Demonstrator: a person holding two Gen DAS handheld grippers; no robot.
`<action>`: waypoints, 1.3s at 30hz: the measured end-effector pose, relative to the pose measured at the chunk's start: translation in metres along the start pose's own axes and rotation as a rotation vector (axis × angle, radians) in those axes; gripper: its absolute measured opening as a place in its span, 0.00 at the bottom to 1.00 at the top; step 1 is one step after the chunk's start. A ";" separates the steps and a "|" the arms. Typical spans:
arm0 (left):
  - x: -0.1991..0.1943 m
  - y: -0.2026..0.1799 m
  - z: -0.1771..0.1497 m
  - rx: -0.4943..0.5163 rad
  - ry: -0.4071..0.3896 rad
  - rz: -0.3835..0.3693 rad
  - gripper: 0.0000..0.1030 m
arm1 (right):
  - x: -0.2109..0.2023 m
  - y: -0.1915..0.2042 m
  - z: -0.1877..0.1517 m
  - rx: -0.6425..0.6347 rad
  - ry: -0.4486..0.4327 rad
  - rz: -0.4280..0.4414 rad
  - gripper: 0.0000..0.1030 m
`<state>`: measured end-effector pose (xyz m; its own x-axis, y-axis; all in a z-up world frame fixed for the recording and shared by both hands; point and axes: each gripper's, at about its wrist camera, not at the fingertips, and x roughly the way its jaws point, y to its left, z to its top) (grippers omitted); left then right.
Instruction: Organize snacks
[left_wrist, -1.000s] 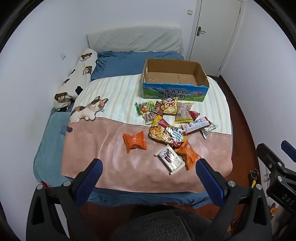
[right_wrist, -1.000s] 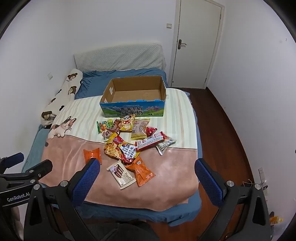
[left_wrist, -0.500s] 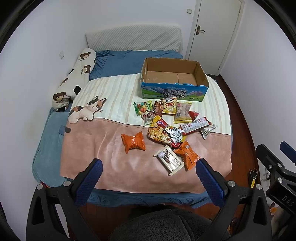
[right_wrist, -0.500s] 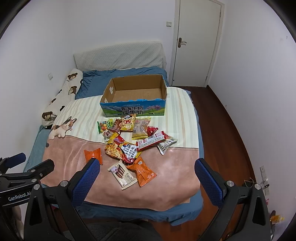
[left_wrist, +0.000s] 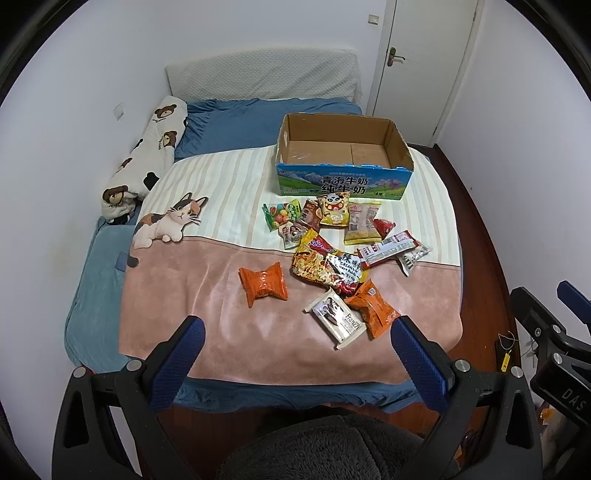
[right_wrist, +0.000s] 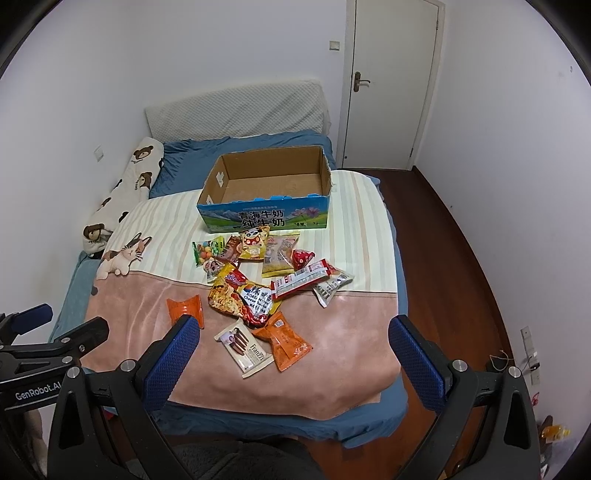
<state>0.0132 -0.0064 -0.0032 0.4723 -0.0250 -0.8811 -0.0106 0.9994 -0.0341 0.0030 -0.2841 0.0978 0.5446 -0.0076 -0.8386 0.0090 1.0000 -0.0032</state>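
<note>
A bed (left_wrist: 229, 332) under a pink-and-striped blanket fills a white-walled room with a closed door (left_wrist: 424, 55). In the left wrist view, the cardboard box (left_wrist: 343, 184) sits open toward the head of the bed; the snack packets (left_wrist: 332, 240) lie scattered just in front of it, one orange packet (left_wrist: 263, 283) apart to the box's near left. The left gripper (left_wrist: 295, 360) hangs over the foot of the bed, jaws spread wide, holding nothing.

In the right wrist view, the right gripper (right_wrist: 291, 356) hovers likewise — jaws wide, empty — with a white wafer packet (right_wrist: 245, 347) nearest it, well short of the box (right_wrist: 264, 218).
</note>
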 end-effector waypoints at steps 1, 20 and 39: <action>0.000 0.001 0.000 -0.001 -0.001 0.001 1.00 | 0.000 0.000 -0.001 0.000 0.000 0.001 1.00; -0.006 0.002 0.003 0.002 -0.015 -0.003 1.00 | -0.001 0.004 0.002 0.001 -0.006 0.007 1.00; -0.013 0.005 0.006 -0.003 -0.029 -0.005 1.00 | -0.009 0.007 0.002 0.004 -0.017 0.021 1.00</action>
<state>0.0121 -0.0007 0.0103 0.4979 -0.0293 -0.8667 -0.0104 0.9992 -0.0397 -0.0002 -0.2769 0.1067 0.5591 0.0131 -0.8290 0.0006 0.9999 0.0162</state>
